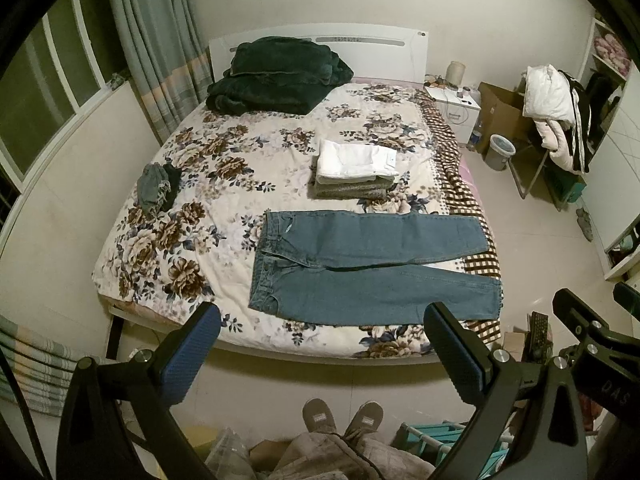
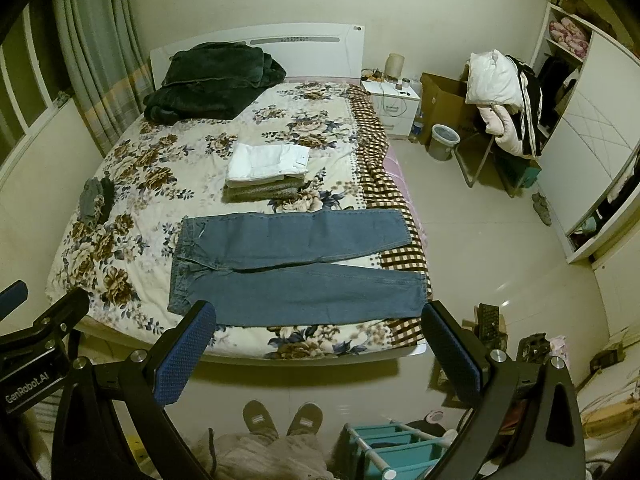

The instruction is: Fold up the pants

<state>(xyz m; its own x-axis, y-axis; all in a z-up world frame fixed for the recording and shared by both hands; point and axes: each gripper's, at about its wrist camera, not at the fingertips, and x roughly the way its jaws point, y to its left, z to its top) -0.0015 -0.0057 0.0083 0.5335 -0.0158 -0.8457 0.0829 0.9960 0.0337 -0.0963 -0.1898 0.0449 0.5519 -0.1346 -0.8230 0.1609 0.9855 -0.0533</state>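
Jeans (image 1: 360, 268) spread flat on bed (image 1: 168, 240) ready for folding, left tool (image 1: 320, 344) and right tool (image 2: 316, 340) both apart, empty.

A bed (image 1: 172, 184) with a floral cover and white headboard (image 1: 384, 40) stands against a cream wall. Grey-green curtains (image 1: 148, 40) hang by the window (image 1: 44, 80). A white nightstand (image 1: 456, 110), cardboard box (image 1: 500, 112) and bin (image 1: 498, 152) sit on the pale tiled floor (image 1: 540, 240).

"GenRobot.AI" is printed in white on the black body of the left tool (image 2: 28, 376), seen at the lower left of the right wrist view. Letters resembling "DAS" are seen on the right tool (image 1: 612, 396), lower right of the left wrist view.
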